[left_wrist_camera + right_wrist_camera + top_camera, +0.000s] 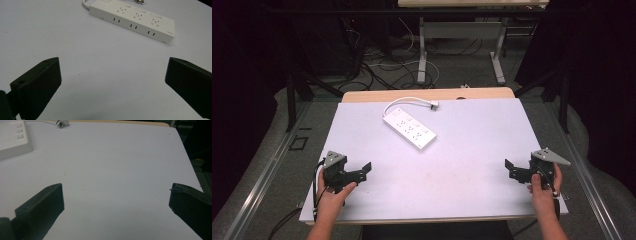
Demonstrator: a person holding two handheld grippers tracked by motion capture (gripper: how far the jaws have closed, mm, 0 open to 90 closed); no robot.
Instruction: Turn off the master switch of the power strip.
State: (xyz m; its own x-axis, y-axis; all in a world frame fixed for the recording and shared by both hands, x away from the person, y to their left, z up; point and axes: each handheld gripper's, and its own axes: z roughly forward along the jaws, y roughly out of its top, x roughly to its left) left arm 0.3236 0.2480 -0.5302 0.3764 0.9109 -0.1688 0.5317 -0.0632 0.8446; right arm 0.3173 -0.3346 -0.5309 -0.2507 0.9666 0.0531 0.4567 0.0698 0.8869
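Observation:
A white power strip (409,128) lies slantwise on the far middle of the white table (452,170), its cord looping back to a plug (433,104). The left gripper view has the strip (133,20) ahead, well beyond the jaws. My left gripper (362,171) rests low at the near left, held by a hand, jaws wide apart and nothing between them. At the near right a hand holds my right gripper (510,170), also open and empty. The right gripper view catches the strip's end (13,141) and the plug (62,123) at the top left.
Bare white table surface lies between the two grippers and in front of the strip. Beyond the far edge stand a desk's metal legs (422,50) and loose cables (382,70) on the floor. Dark curtains flank both sides.

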